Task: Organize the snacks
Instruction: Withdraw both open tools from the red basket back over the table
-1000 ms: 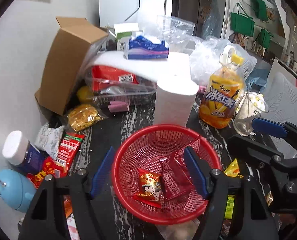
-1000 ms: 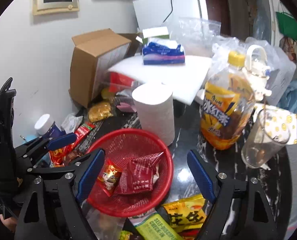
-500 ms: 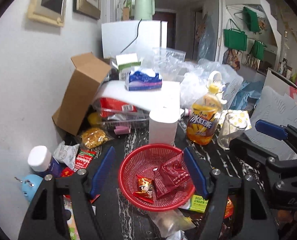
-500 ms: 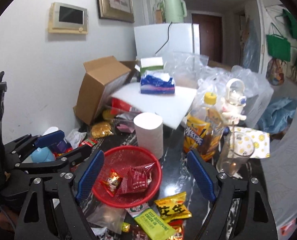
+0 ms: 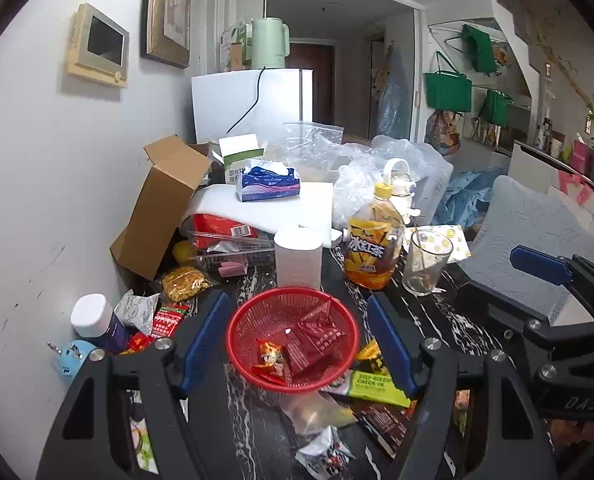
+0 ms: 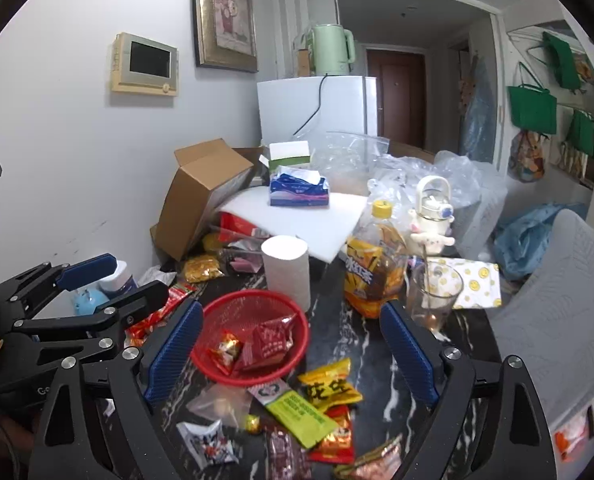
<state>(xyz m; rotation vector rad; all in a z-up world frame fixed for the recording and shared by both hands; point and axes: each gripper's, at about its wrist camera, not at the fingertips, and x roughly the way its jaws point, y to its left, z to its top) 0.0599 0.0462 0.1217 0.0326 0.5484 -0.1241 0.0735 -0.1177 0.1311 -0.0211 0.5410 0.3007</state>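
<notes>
A red basket (image 5: 293,340) on the marbled tabletop (image 6: 361,344) holds a dark red packet (image 5: 317,338) and a small candy pack (image 5: 271,360). A green wrapper (image 6: 301,412) reads "SELF-DISCIPLINE CHECK-IN"; only the right wrist view shows the yellow snack bag (image 6: 329,388) whole. Left gripper (image 5: 297,344) and right gripper (image 6: 293,356) hang spread wide, empty.

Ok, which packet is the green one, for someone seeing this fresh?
Find the red basket on the black table. Just in front of its near rim lies the green packet, beside a yellow one. It alone is long, lime green, with black print.
</notes>
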